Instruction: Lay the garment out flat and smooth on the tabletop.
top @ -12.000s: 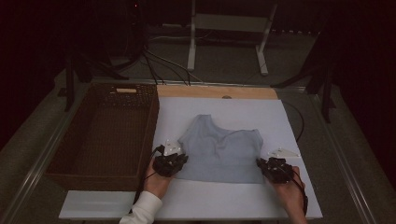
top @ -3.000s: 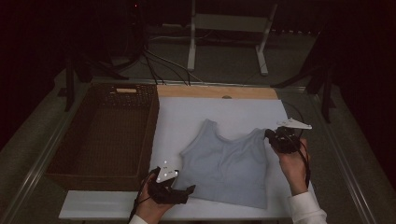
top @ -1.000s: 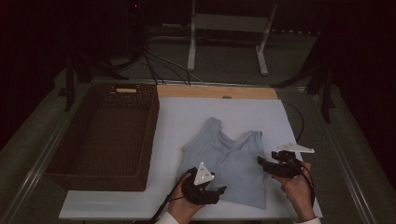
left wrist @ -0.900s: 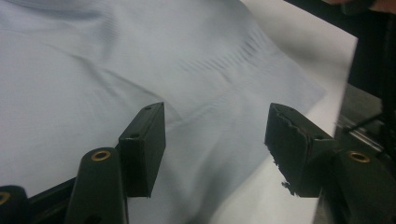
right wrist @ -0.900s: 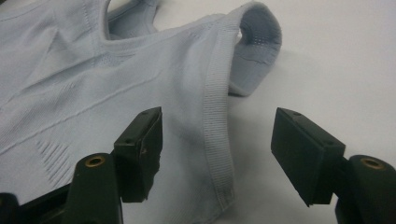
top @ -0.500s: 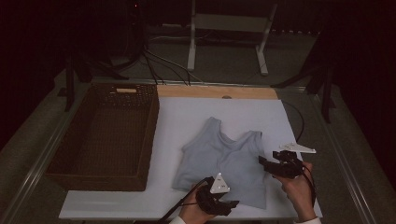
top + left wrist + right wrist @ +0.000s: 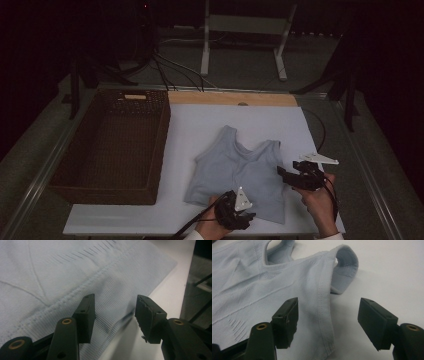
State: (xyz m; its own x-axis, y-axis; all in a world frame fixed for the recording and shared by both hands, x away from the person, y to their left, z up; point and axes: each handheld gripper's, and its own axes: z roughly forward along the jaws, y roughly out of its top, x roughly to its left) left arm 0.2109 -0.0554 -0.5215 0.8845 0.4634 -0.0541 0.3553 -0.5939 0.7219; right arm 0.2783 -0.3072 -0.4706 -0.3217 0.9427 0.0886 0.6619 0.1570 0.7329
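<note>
A light blue sleeveless top [image 7: 235, 167] lies flat on the white table sheet [image 7: 195, 127], shoulder straps toward the far side. My left gripper [image 7: 240, 214] is at the top's near hem. In the left gripper view its jaws [image 7: 115, 305] straddle the ribbed hem [image 7: 110, 292], one over cloth and one over bare sheet. They have just been closing and the pads are not pressing. My right gripper [image 7: 284, 177] is at the top's right side, open. Between its jaws [image 7: 328, 307] runs the ribbed armhole edge [image 7: 323, 297] below the strap [image 7: 344, 267].
A dark wicker basket [image 7: 162, 140] stands left of the sheet, nothing visible inside. A wooden strip [image 7: 230, 98] borders the sheet's far edge. Behind the table stand a white frame [image 7: 240, 30] and floor cables [image 7: 165, 65]. The sheet's front edge lies just under both hands.
My left hand has slid to the right along the top's near hem and sunk slightly, its jaws narrowing. The right hand and the top have stayed put.
</note>
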